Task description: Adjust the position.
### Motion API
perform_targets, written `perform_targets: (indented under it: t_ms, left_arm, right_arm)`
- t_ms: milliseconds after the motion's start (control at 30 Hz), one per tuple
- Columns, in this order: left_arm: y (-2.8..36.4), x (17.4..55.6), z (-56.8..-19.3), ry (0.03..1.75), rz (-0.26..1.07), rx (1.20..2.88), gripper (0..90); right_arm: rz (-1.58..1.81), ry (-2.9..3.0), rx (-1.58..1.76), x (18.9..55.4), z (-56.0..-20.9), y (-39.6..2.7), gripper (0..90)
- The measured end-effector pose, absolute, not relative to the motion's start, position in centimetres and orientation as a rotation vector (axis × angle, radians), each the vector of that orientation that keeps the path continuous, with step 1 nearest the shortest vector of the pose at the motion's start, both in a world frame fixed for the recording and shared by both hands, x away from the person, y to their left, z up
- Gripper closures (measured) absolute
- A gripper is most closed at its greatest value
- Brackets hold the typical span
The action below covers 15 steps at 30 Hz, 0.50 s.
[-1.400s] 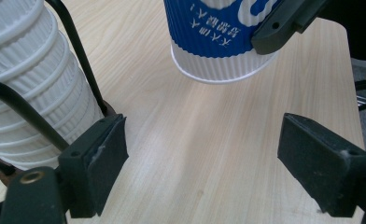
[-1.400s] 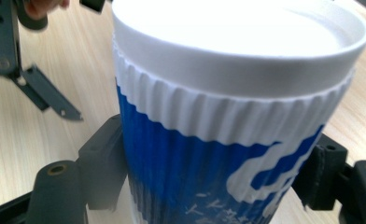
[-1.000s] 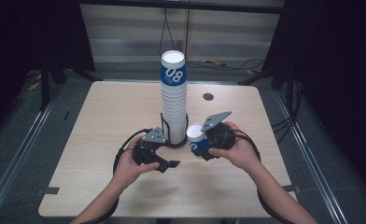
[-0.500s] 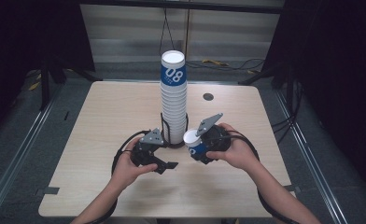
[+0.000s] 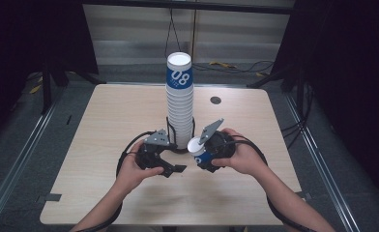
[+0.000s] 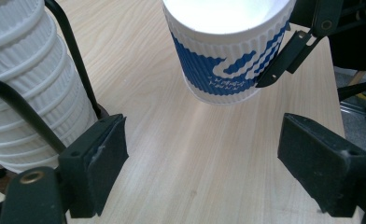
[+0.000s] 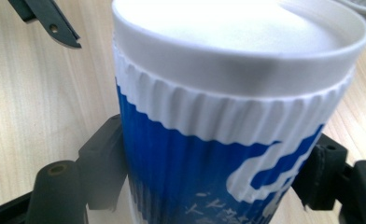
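Pale wood worktop point(image 5: 105, 145), square with rounded corners, on a grey floor with dark curtains at both sides.

Nearest you: your forearms come in from the bottom edge of the high view. Your left gripper point(image 5: 170, 169) sits low over the worktop just left of the stack's foot. Its jaws stand wide apart with only bare wood between them; the pads point(image 6: 109, 158) touch nothing. Black cable loops behind that hand.

Your right gripper point(image 5: 199, 153) is just right of the stack, tilted, its grey plate raised. It is clamped on one blue-and-white paper cup point(image 7: 228, 140): the right gripper view has a black jaw against each side of the ribbed wall, below the white band. The cup's white open mouth point(image 5: 196, 145) faces up and toward the left gripper. In the left gripper view the same cup point(image 6: 225, 60) hangs ahead of the open jaws, clear of the wood, with a soft glow beneath it.

Between the two grippers, a little farther off: the tall stack of nested cups point(image 5: 180, 108), upright in a black wire holder point(image 5: 169, 126) on a round base. Top cup shows blue with white numerals.

Farther back: small dark round hole point(image 5: 215, 100) in the worktop, well right of the stack. Beyond the edge, cables on the floor.
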<state>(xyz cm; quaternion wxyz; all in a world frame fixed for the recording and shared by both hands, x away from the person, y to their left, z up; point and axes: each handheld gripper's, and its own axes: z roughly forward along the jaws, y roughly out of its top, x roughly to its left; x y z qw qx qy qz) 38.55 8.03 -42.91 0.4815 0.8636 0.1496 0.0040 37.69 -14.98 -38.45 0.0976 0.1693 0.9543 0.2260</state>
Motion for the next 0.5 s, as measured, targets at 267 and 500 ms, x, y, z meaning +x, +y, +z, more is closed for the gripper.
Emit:
perform_targets:
  t_ms: [267,500]
  left_arm:
    - [8.01,38.61,-42.79,0.360,-0.008,2.090,15.6]
    - [8.17,38.67,-42.95,0.365,-0.018,2.075,15.6]
  right_arm:
    - [0.597,2.874,0.468,37.74,-38.40,-14.40,23.9]
    - [0.548,2.900,0.436,37.73,-38.48,-13.94,23.9]
